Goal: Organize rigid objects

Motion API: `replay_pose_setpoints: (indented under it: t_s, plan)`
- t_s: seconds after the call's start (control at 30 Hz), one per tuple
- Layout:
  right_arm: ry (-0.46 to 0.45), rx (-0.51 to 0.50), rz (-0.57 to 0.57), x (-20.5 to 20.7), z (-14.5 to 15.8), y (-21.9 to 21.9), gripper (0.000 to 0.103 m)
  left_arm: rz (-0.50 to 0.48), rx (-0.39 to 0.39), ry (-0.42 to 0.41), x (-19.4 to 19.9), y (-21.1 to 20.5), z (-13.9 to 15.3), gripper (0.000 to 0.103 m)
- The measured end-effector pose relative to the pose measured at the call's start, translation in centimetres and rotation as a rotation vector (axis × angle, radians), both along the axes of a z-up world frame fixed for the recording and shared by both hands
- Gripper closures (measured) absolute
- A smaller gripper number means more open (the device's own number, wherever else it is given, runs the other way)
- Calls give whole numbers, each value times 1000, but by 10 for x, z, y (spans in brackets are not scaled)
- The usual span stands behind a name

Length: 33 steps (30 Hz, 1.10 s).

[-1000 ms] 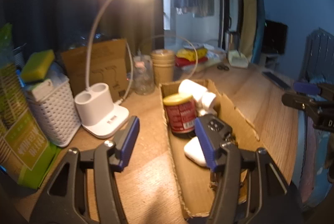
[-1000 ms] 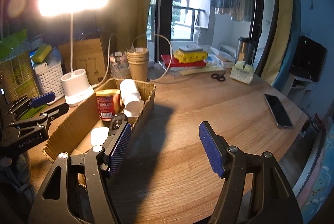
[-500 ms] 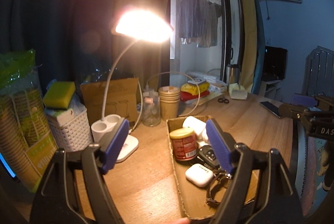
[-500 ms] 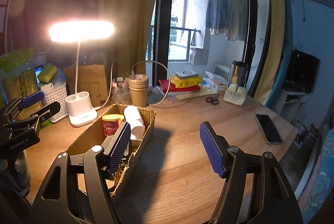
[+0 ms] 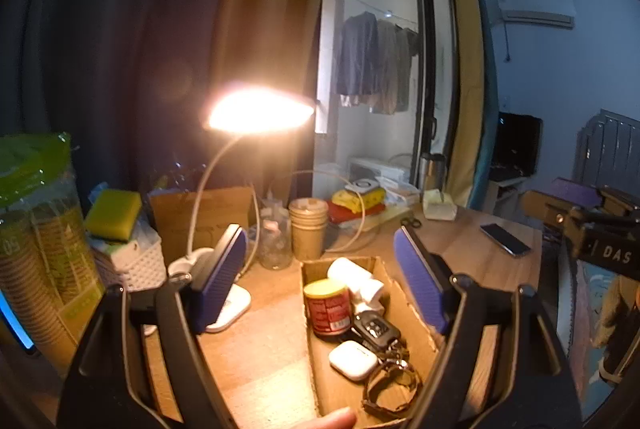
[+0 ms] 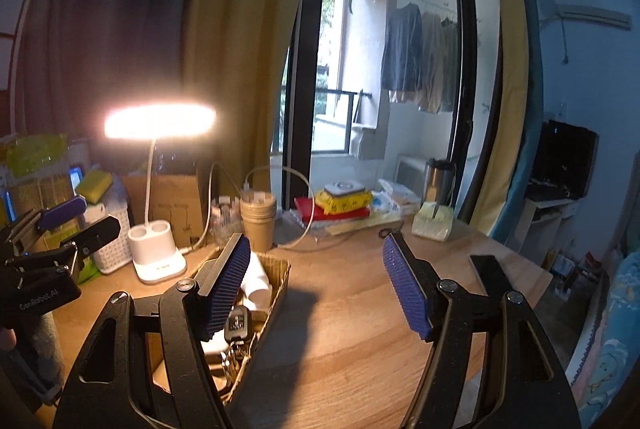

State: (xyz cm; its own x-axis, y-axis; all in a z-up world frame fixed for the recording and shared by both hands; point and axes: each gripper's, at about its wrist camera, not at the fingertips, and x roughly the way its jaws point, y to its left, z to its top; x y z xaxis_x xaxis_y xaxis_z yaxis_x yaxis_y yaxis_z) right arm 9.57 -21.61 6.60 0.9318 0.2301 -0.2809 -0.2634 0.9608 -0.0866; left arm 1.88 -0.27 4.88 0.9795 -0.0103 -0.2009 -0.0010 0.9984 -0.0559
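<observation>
Holding nothing, left gripper (image 5: 320, 277) and right gripper (image 6: 316, 285) both gape wide above cardboard box (image 5: 412, 313) containing can (image 5: 327, 306), key fob (image 5: 374, 330), earbud case (image 5: 353, 360).

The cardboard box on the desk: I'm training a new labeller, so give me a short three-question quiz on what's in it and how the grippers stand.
1. True or false: the red can stands upright inside the cardboard box.
2. Multiple choice: in the left wrist view, what lies nearest the camera in the box? A) white earbud case B) dark strap beside the car key C) white bottle
3. Fill in: the left gripper and the right gripper are both ____ and hold nothing.

Key: 1 true; 2 B; 3 open.
</observation>
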Motion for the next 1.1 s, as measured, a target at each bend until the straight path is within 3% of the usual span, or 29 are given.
replay_pose_setpoints:
  t_s: [0.07,0.2,0.37,0.63,1.1]
  plan:
    - [-10,5,-2,-1,4,-1,31,30,1,-20,-2,-1,4,24]
    - [-23,21,-10,-3,7,-6,31,48,-20,-66,-6,1,16,12]
    - [-22,29,-29,-3,8,-11,31,39,-27,-85,-4,-1,26,11]
    - [9,27,-44,4,1,-14,31,26,-11,-4,7,-5,19,10]
    - [16,27,-45,6,0,-15,30,16,13,-20,0,-10,25,10]
